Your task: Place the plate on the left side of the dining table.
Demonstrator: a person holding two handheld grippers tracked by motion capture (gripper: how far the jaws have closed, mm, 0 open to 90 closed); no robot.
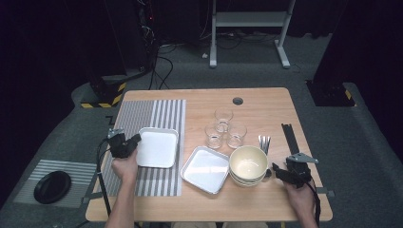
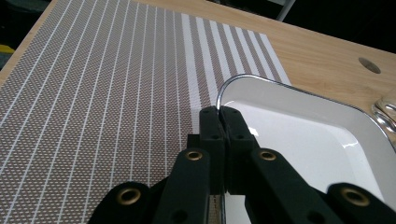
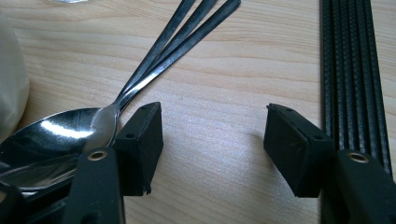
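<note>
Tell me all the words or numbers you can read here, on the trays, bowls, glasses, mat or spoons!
None: no words, numbers or brand marks can be read anywhere.
White tray: plain.
Striped mat: only stripes and dots.
Bowls, glasses, spoons: no markings visible.

No text, label, brand, number or sign can be read anywhere in these pictures: nothing legible stands on the dishes, the glasses, the cutlery, the striped mat or the wooden surface.
</note>
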